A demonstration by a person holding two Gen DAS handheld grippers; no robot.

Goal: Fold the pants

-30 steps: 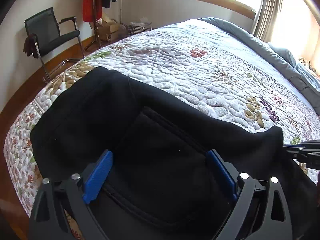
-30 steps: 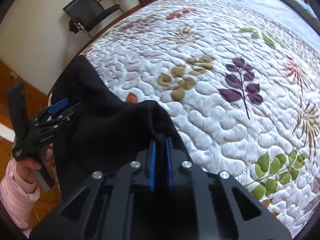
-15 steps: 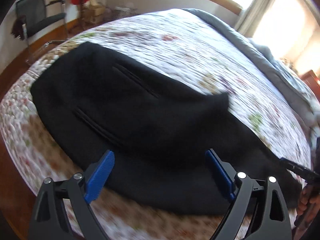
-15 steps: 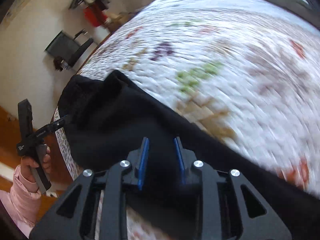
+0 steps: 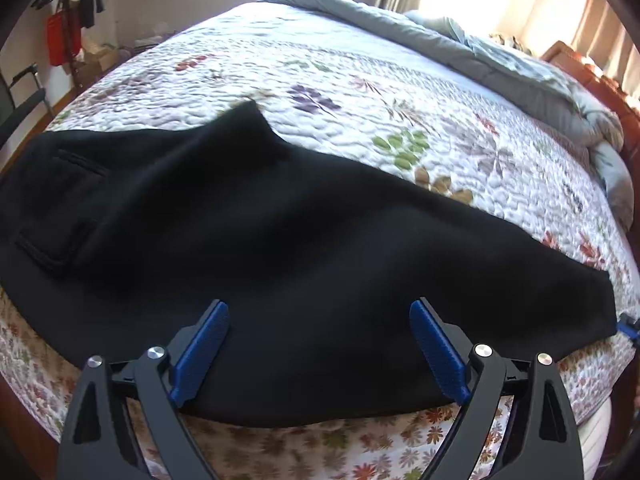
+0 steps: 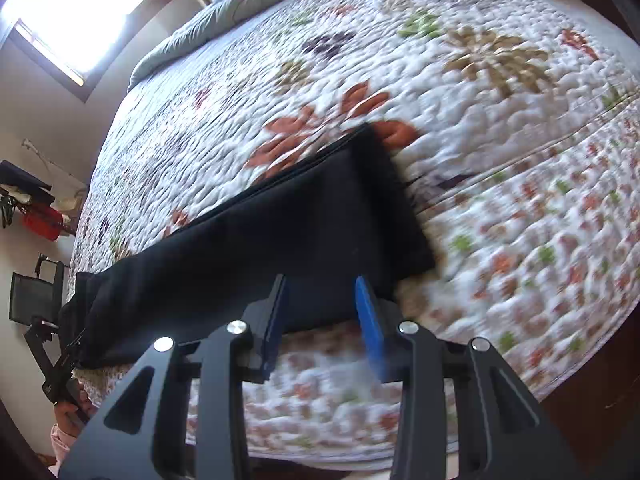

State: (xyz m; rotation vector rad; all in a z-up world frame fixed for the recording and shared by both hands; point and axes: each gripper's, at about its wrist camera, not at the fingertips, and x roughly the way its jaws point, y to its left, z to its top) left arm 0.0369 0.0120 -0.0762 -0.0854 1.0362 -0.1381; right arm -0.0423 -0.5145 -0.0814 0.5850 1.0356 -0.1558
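Black pants [image 5: 280, 240] lie folded lengthwise along the near edge of the bed, waist with a back pocket [image 5: 60, 216] at the left, leg cuffs at the right. My left gripper [image 5: 320, 344] is open and empty, hovering over the pants' middle near edge. In the right wrist view the pants [image 6: 280, 232] run from the cuff end close by to the waist far left. My right gripper [image 6: 320, 312] is open and empty, just above the cuff end's near edge. The left gripper also shows at the far left in the right wrist view [image 6: 52, 364].
The floral quilt [image 5: 400, 100] covers the bed. A grey duvet [image 5: 500, 64] is bunched along the far side. A black chair [image 6: 32, 296] and a coat rack [image 5: 68, 12] stand by the wall. The bed's edge drops off right below both grippers.
Both grippers have let go of the pants and pulled back. The right gripper opened and swung over to the cuff end. The left view shifted right, off the waist toward the pants' middle.
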